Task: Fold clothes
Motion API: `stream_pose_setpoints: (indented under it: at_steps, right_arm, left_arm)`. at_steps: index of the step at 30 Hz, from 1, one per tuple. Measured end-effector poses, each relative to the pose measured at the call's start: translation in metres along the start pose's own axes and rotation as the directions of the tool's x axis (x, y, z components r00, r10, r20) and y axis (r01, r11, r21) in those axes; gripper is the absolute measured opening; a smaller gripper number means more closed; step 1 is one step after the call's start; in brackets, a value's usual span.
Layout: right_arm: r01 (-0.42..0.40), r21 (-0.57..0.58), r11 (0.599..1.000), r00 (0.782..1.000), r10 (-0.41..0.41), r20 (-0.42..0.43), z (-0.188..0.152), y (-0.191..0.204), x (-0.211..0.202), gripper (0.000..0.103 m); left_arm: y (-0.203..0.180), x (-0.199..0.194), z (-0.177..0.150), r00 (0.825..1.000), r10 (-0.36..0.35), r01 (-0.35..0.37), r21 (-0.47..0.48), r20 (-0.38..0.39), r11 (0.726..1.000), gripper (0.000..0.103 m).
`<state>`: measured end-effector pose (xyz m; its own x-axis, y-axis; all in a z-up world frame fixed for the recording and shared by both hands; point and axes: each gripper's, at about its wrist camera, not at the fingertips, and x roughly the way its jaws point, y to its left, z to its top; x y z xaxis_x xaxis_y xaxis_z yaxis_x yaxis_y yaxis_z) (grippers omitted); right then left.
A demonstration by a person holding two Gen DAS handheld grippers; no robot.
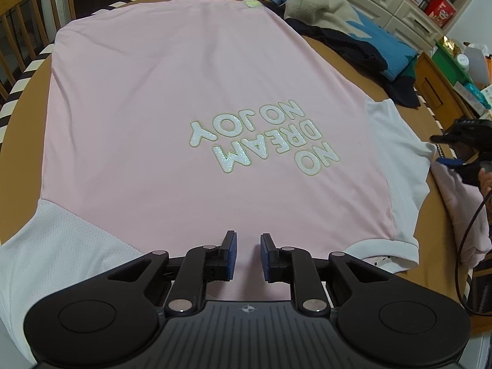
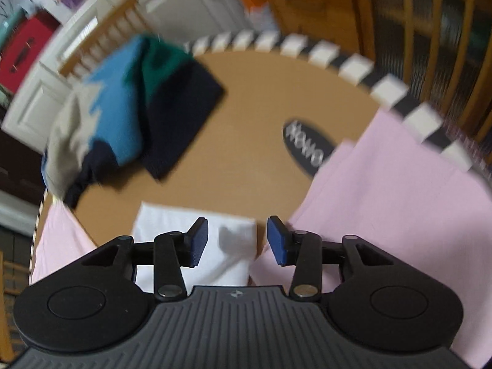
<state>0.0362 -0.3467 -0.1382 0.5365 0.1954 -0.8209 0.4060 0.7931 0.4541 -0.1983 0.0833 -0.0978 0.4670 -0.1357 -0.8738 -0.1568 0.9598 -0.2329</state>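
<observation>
Your left gripper (image 1: 247, 256) hovers low over the neck end of the pink T-shirt (image 1: 184, 98), its jaws spread a little with nothing between the blue pads (image 1: 230, 256). The shirt lies flat and face up across the round table (image 1: 363, 61), print reading away from you, collar at the near edge and hem reaching the far edge. Its white mesh sleeve (image 1: 61, 246) spills over the near left edge; the other white sleeve (image 1: 396, 160) points to the right edge.

Your right gripper (image 2: 236, 240) is spread wider, also holding nothing, and floats above that right sleeve's cuff (image 2: 196, 224).

Judging by how it drapes, the shirt is light, soft and limp: it will sag and crease wherever you don't support it, and the glittery lettering (image 1: 264, 144) looks stiffer than the jersey around it. Take hold at the shoulder seam and at the hem on one side, pinching a single layer at the edge so you don't drag the whole shirt.

The left view alone shows the full shirt, the print and the heap of unfolded clothes (image 1: 338, 27) at the far right edge. The right view, blurred, alone shows a folded pink garment (image 2: 399, 200) on the right side of the table and a dark oval label (image 2: 307, 144) on the bare tabletop.
</observation>
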Motion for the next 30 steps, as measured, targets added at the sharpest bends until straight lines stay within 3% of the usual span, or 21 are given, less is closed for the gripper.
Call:
stream_pose_setpoints:
  at_steps: [3, 5, 8, 12, 17, 19, 21, 24, 26, 30]
  right_arm:
    - [-0.014, -0.027, 1.0, 1.0, 0.013, -0.022, 0.0, 0.0, 0.004, 0.045]
    - [-0.035, -0.053, 0.998, 0.999, 0.034, -0.03, -0.001, 0.0, 0.005, 0.041]
    - [-0.11, -0.045, 0.993, 0.99, 0.105, -0.098, -0.004, -0.003, 0.013, 0.008]
    - [-0.119, -0.087, 0.989, 0.991, 0.113, -0.068, -0.01, 0.005, 0.009, 0.006]
    - [-0.207, -0.194, 0.959, 0.978, 0.199, -0.061, -0.016, 0.024, -0.012, 0.006]
    - [-0.224, -0.243, 0.944, 0.975, 0.217, -0.056, -0.017, 0.033, -0.023, 0.006]
    - [-0.241, -0.278, 0.93, 0.97, 0.236, -0.051, -0.019, 0.041, -0.034, 0.006]
    - [-0.243, -0.303, 0.922, 0.97, 0.237, -0.056, -0.022, 0.046, -0.039, 0.006]
    - [-0.238, -0.291, 0.927, 0.971, 0.229, -0.067, -0.023, 0.045, -0.038, 0.006]
    - [-0.208, -0.274, 0.939, 0.978, 0.2, -0.059, -0.021, 0.043, -0.034, 0.006]
  left_arm:
    - [0.001, 0.0, 0.001, 1.0, -0.006, 0.006, -0.006, -0.003, 1.0, 0.019]
    - [0.001, 0.0, 0.001, 1.0, -0.006, 0.006, -0.004, -0.004, 1.0, 0.019]
    - [0.0, 0.0, 0.002, 1.0, -0.004, 0.004, 0.0, -0.006, 1.0, 0.019]
    - [0.001, -0.001, 0.009, 1.0, -0.012, 0.011, -0.028, -0.016, 1.0, 0.021]
    - [-0.017, -0.006, 0.057, 0.995, -0.099, 0.095, 0.096, 0.035, 0.991, 0.046]
    - [-0.029, -0.003, 0.083, 0.987, -0.154, 0.143, 0.165, 0.053, 0.976, 0.049]
    - [-0.044, 0.009, 0.113, 0.968, -0.25, 0.241, 0.215, 0.012, 0.946, 0.056]
    - [-0.065, 0.045, 0.162, 0.899, -0.421, 0.436, 0.172, -0.12, 0.883, 0.062]
    - [-0.082, 0.072, 0.191, 0.863, -0.471, 0.496, 0.137, -0.18, 0.857, 0.063]
    - [-0.124, 0.124, 0.237, 0.82, -0.501, 0.559, 0.194, -0.277, 0.806, 0.064]
